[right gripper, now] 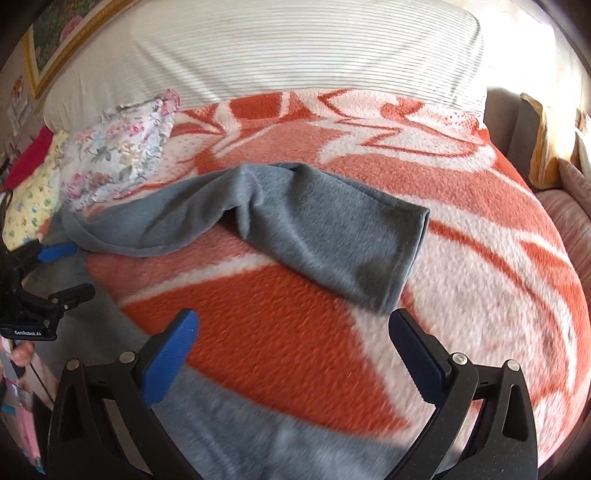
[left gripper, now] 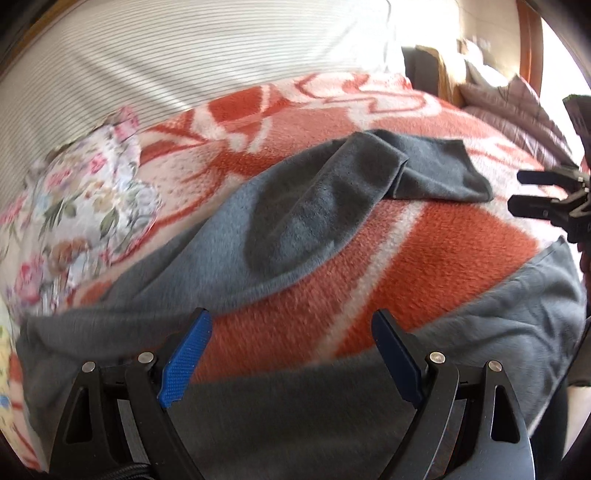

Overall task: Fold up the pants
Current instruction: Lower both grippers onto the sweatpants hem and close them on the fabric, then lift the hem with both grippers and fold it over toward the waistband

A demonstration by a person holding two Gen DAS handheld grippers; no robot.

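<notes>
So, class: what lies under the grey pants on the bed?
Under the grey pants lies an orange-and-white blanket, showing between the legs. Whatever pattern sits directly beneath the fabric is covered. Both grippers, left and right, are open.

Bed with an orange-and-white blanket, linens and cushions around it.

The fleece blanket with a bold orange-and-white pattern covers the bed. Behind it lies a white pillow with fine grey stripes. At the blanket's left edge sits a floral-print cloth, beside a yellow patterned cloth and a red item. A gold-framed picture hangs on the wall at upper left. To the right are a yellow-edged cushion and a pink striped cover; the left wrist view shows a quilted brownish cover there.
</notes>
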